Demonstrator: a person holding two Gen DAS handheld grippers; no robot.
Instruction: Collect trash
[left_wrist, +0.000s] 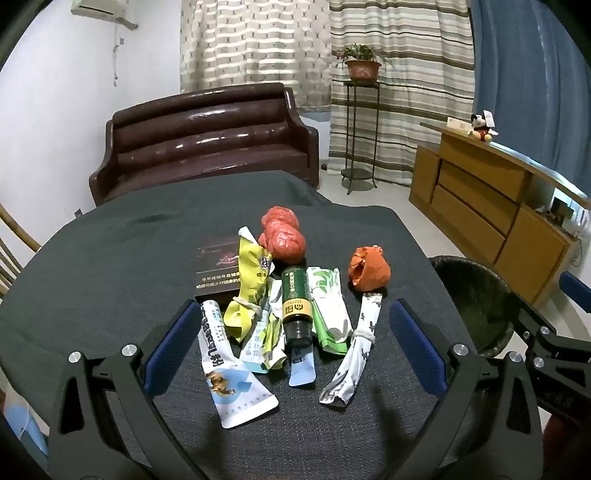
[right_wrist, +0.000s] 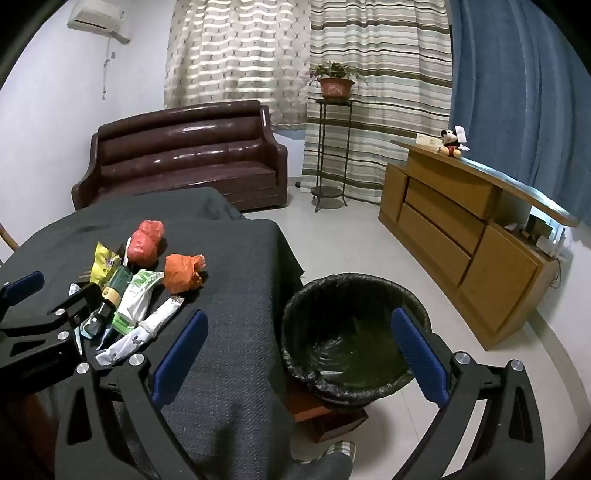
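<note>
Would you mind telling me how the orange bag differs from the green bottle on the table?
The orange bag is crumpled into a rough ball; the green bottle is a rigid cylinder lying on its side. The bag sits apart from the pile, nearer the bin; the bottle lies in the middle of the pile, wedged between wrappers. The bag is plain; the bottle carries a yellow label. Both rest on the dark cloth, untouched by either gripper.

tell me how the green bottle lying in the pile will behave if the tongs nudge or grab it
The green bottle lies on its side, so a nudge would probably roll it. It looks rigid, likely holding its shape in a grip. Wrappers touching it may shift along with it.
</note>
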